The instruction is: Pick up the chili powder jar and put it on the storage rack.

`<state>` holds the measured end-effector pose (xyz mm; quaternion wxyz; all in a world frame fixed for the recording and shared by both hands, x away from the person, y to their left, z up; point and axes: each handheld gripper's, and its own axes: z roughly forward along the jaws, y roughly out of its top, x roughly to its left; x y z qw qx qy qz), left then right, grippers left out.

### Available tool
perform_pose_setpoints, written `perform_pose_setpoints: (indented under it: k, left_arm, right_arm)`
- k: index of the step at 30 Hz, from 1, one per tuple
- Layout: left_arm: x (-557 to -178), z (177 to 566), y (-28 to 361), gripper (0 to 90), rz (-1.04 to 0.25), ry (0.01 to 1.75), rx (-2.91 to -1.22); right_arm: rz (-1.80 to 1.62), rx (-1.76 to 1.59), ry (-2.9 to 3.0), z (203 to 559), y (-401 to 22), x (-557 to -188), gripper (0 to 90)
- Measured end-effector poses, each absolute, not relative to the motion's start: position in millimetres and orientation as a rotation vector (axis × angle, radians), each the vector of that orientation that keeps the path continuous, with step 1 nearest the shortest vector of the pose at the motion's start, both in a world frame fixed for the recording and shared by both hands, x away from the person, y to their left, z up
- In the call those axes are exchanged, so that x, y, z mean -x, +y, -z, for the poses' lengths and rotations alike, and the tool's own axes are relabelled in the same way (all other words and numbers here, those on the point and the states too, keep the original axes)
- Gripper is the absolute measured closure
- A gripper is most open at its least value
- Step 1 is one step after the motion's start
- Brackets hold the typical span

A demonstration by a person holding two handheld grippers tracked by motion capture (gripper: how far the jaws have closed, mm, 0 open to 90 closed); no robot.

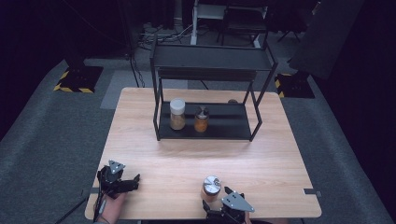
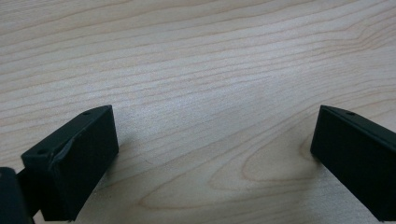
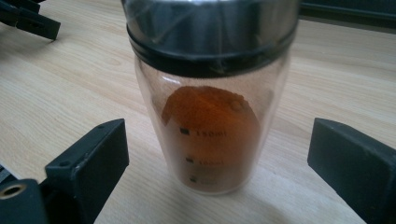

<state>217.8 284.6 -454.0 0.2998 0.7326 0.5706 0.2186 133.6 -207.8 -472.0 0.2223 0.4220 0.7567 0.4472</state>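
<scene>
So the wooden surface takes up most of the high view, and at 12 o'clock on it there's a black two-tier metal rack. On the rack's bottom shelf sit a white-lidded jar with tan stuff inside and, just beside it on the right, a smaller jar with orange contents.

Down at about 6 o'clock near the front edge stands the glass spice jar with the shiny metal lid, upright on the wood. Through my right gripper's camera it's dead ahead, orange-brown powder heaped up one side and measuring marks printed on the glass.

My right gripper is right behind that jar at roughly 5 o'clock. Its jaws are spread wide with the jar sitting between them, not touching either pad, so released for now.

My left gripper rests over at 7 o'clock, well apart from the jar. Its jaws are also spread wide, nothing between them but bare wood grain.
</scene>
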Motion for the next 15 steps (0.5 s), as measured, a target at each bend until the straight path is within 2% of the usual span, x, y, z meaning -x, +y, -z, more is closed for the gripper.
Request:
perform_pose_setpoints:
  k: [10,15]
  left_arm:
    - [-218,454,285,0.6,-0.578,1.511,-1.948]
    - [-218,454,285,0.6,-0.578,1.508,-1.949]
  right_arm:
    - [-1.241,-1.174,2.082,477,-191,-142,5.1]
    - [-1.222,-1.168,2.047,481,-182,-141,12.6]
